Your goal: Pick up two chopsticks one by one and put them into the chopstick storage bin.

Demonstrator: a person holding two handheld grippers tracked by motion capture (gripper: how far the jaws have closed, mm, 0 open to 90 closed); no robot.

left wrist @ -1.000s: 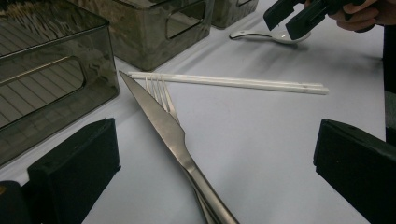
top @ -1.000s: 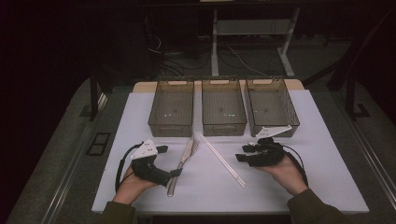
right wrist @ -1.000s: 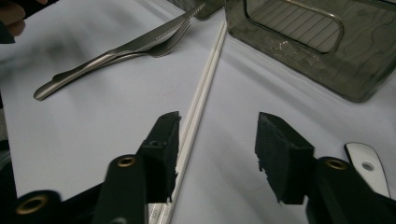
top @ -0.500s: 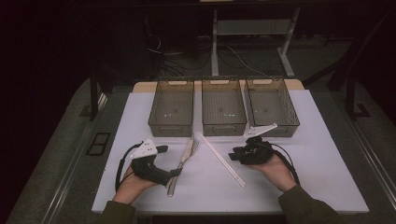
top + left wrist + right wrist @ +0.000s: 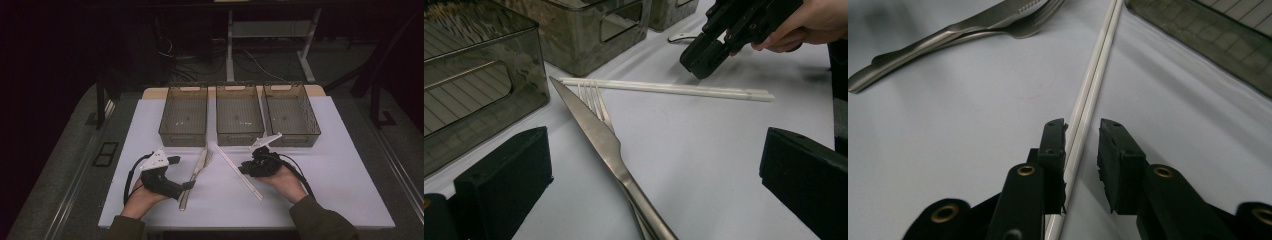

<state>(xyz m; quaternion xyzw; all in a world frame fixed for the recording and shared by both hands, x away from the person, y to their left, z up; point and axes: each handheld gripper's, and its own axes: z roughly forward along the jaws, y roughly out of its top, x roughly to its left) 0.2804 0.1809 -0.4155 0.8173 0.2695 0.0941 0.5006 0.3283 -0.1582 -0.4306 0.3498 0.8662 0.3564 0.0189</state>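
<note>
A pair of white chopsticks (image 5: 239, 170) lies slantwise on the white table (image 5: 340, 185). My right gripper (image 5: 248, 165) is low over them. In the right gripper view its jaws straddle the chopsticks (image 5: 1098, 60); the jaws have just been closing, and a gap still shows beside one pad, so the right gripper (image 5: 1083, 145) is open. A steel knife (image 5: 196, 172) lies over a fork (image 5: 594, 97) left of the chopsticks. My left gripper (image 5: 182, 172) rests by the knife's handle, open wide, with the knife (image 5: 599, 132) running between its jaws, untouched.
Three grey see-through bins stand in a row at the back of the table: left (image 5: 182, 137), middle (image 5: 239, 138), right (image 5: 295, 138). Their front walls are close behind the cutlery. Bare table stretches to the right of my right hand.
My right hand has moved left and slightly down onto the chopsticks, and its jaws have narrowed around them. The left hand has stayed where it was.
</note>
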